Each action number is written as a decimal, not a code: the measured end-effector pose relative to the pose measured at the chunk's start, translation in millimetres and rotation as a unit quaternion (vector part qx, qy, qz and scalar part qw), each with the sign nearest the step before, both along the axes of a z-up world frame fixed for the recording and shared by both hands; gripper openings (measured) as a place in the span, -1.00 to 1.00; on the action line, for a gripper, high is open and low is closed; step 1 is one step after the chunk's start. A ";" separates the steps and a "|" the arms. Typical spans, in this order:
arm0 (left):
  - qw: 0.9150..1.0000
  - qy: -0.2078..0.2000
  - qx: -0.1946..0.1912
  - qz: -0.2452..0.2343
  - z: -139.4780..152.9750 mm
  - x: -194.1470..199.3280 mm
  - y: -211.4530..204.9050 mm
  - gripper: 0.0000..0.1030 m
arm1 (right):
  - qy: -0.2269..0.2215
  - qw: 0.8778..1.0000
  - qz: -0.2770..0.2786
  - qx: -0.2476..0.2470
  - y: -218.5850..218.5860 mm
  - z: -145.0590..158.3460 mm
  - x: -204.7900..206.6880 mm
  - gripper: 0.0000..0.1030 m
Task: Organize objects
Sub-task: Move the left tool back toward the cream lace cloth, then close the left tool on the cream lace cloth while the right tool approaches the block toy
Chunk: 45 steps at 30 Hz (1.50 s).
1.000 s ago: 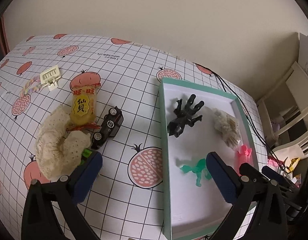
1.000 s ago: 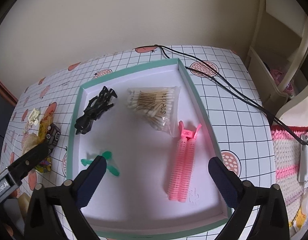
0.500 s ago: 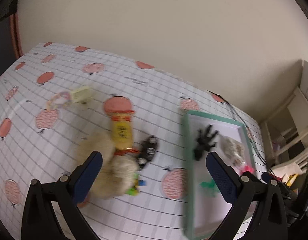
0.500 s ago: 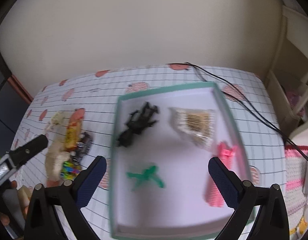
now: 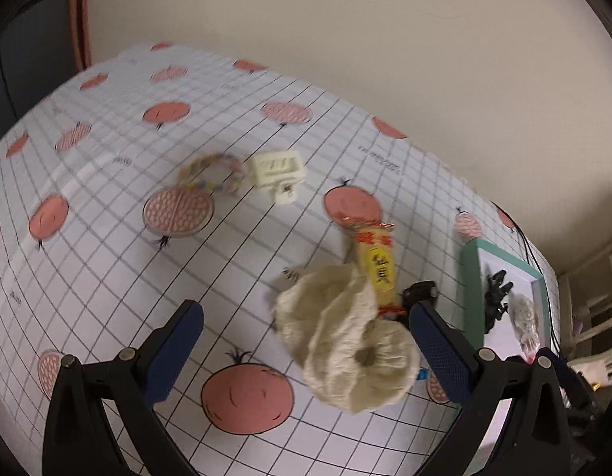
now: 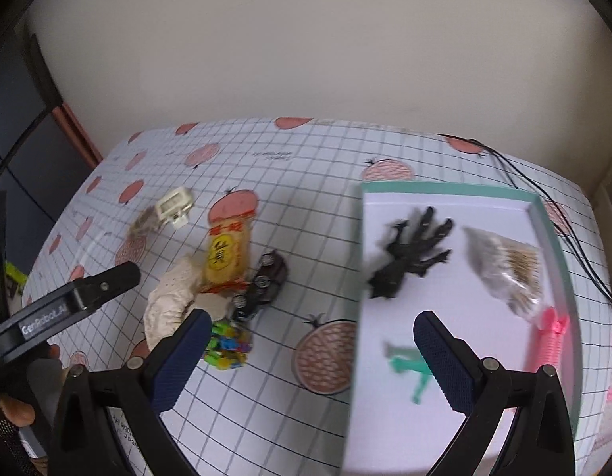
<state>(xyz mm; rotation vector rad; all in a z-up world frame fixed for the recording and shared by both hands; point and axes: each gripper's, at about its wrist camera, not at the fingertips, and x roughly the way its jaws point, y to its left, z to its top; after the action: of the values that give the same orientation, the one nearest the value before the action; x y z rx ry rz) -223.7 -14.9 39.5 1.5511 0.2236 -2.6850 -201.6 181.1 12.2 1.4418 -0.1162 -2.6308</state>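
Note:
My left gripper point(image 5: 306, 337) is open and empty, hovering just before a cream lace cloth point(image 5: 345, 341). Behind the cloth lie a yellow snack pack point(image 5: 375, 269) and a black toy car point(image 5: 421, 293). Farther left are a cream hair clip point(image 5: 278, 170) and a pastel braided ring point(image 5: 210, 174). My right gripper point(image 6: 312, 337) is also open and empty, above the table beside the green tray point(image 6: 445, 188). Inside the tray lie a black claw toy point(image 6: 409, 258), a cotton swab bag point(image 6: 508, 269), a pink roller point(image 6: 548, 341) and a green figure point(image 6: 409, 365).
A bag of colourful sweets point(image 6: 226, 345) lies by the right gripper's left finger. The left tool's finger point(image 6: 107, 281) reaches in from the left, held by a hand point(image 6: 16, 408). Black cables point(image 6: 544, 194) run past the tray's far corner. A wall backs the table.
Both views have swung left. The left gripper moved from the tray to the loose pile, and the right gripper shifted off the tray's middle to its left edge. Both jaws stayed open.

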 end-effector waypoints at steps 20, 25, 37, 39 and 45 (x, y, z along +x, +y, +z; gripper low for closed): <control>0.999 -0.054 0.000 -0.005 -38.8 -10.6 4.3 0.49 | -0.020 0.999 0.020 0.017 -19.2 -20.8 -6.9 1.00; 0.998 -0.064 -0.001 -0.011 -46.2 -10.5 9.0 0.30 | -0.020 0.999 0.021 0.018 -20.3 -20.9 -7.2 1.00; 0.998 -0.063 -0.020 -0.016 -54.2 -9.0 14.5 -0.38 | -0.021 0.999 0.027 0.017 -23.7 -24.7 -7.1 0.99; 0.997 -0.062 -0.036 -0.016 -53.3 -8.5 15.0 -0.62 | -0.018 0.999 0.032 0.015 -25.5 -23.8 -6.5 0.99; 0.996 -0.070 -0.047 -0.004 -53.0 -8.0 8.4 -0.76 | -0.020 0.999 0.042 0.017 -32.2 -26.0 -5.8 0.97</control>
<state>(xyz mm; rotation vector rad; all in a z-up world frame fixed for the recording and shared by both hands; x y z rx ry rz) -231.7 -6.5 -13.5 1.7045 0.0853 -2.5383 -207.4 148.9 -13.8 1.4759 -0.0156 -2.5510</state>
